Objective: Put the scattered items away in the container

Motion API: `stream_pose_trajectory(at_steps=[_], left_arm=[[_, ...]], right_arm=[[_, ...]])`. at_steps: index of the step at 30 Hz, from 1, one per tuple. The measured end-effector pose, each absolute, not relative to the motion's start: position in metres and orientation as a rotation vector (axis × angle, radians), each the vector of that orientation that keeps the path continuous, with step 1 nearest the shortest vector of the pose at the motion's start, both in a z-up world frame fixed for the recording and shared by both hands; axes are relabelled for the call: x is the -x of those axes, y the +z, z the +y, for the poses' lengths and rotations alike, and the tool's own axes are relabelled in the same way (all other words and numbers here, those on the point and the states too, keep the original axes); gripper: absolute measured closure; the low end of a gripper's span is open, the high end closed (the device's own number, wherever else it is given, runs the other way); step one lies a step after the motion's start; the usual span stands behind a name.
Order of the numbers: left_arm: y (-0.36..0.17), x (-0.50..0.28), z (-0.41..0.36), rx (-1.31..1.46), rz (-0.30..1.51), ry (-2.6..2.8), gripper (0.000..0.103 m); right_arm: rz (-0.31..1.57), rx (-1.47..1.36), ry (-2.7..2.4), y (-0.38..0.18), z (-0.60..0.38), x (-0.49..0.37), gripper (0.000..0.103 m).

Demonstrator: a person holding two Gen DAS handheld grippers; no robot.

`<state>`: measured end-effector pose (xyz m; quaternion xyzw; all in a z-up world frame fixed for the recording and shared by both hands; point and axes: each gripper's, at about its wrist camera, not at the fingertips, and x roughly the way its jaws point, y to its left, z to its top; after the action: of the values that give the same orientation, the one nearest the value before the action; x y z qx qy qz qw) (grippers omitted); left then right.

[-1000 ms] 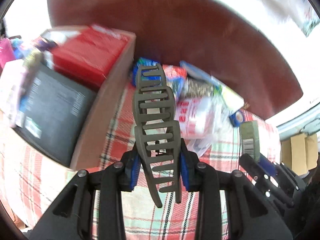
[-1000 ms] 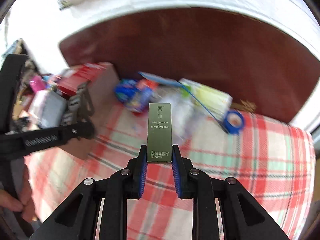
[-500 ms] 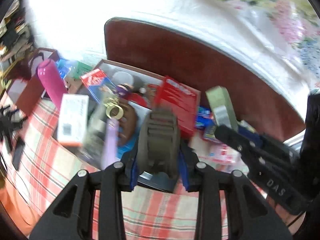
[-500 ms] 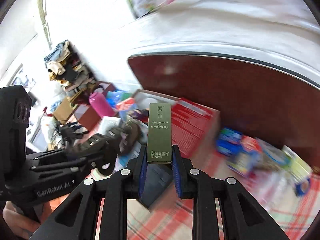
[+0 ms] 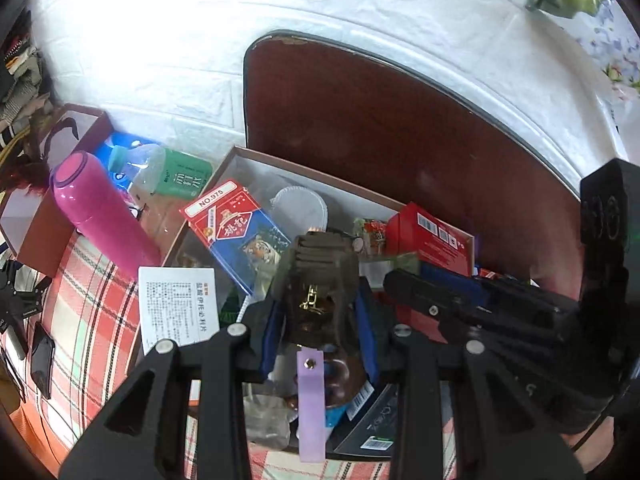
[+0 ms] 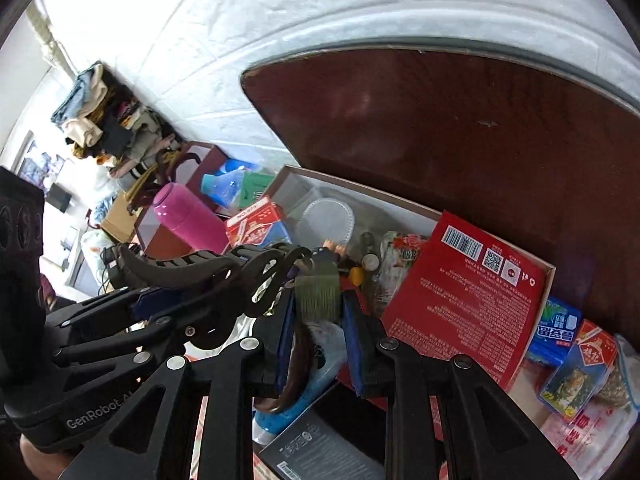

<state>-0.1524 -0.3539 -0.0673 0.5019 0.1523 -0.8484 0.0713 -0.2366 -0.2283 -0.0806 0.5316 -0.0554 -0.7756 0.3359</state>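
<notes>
A matt olive plastic hair claw (image 5: pixel 318 268) sits between matt black plastic gripper arms with blue rubbery pads (image 5: pixel 366 332). A small olive cardboard box (image 6: pixel 318 296) has a dull finish. The open container (image 6: pixel 548 270) looks like brown cardboard with a white paper lining. Inside, a red box (image 6: pixel 464 304) is smooth printed card and a round lid (image 6: pixel 328 222) is clear plastic. A pink flask (image 5: pixel 100 210) shines glossy. The checked tablecloth (image 5: pixel 96 320) is woven cloth; the headboard (image 5: pixel 400 128) is polished dark wood.

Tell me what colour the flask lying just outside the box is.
Bright pink. The flask shows best in the left wrist view, lying to the left of the box.
</notes>
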Motion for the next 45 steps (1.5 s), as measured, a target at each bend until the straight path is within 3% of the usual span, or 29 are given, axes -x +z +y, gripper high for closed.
stream_pose_trajectory(at_steps=[1,3,4,5,6,8,13,19,23,29,42,45], left_arm=[[-0.067,0.152,-0.354,-1.521,0.464,-2.544,0.066],[-0.063,0.149,-0.354,-1.531,0.455,-2.513,0.041],[-0.061,0.146,-0.355,-1.522,0.444,-2.502,0.018],[-0.059,0.141,-0.356,-1.515,0.444,-2.503,0.003],[-0.057,0.137,-0.356,-1.511,0.455,-2.508,0.0],[-0.056,0.129,-0.354,-1.519,0.464,-2.503,0.0],[-0.049,0.114,-0.343,-1.477,0.436,-2.528,0.0],[-0.018,0.082,-0.315,-1.332,0.522,-2.644,0.001],[-0.02,0.069,-0.261,-1.381,0.523,-2.748,0.001],[-0.056,0.068,-0.155,-1.572,0.547,-2.843,0.0],[-0.138,0.123,-0.002,-1.76,0.2,-2.862,0.001],[-0.156,0.137,0.007,-1.738,0.117,-2.88,0.006]], right_arm=[[-0.154,-1.396,-2.017,-0.083,-0.228,0.238,0.078],[-0.136,-1.398,-2.051,-0.081,-0.223,0.239,0.078],[-0.136,-1.397,-2.066,-0.08,-0.219,0.239,0.077],[-0.161,-1.398,-2.067,-0.08,-0.212,0.239,0.07],[-0.194,-1.396,-2.06,-0.079,-0.206,0.238,0.053],[-0.222,-1.375,-2.074,-0.075,-0.195,0.234,0.036],[-0.245,-1.303,-2.106,-0.065,-0.167,0.214,0.035],[-0.381,-1.251,-2.153,-0.055,-0.093,0.164,0.034],[-0.46,-1.308,-2.236,-0.077,-0.024,0.128,0.018],[-0.618,-1.467,-2.306,-0.125,0.078,0.088,0.013],[-0.75,-1.525,-2.408,-0.157,0.218,0.055,0.012],[-0.809,-1.531,-2.408,-0.163,0.243,0.048,0.012]])
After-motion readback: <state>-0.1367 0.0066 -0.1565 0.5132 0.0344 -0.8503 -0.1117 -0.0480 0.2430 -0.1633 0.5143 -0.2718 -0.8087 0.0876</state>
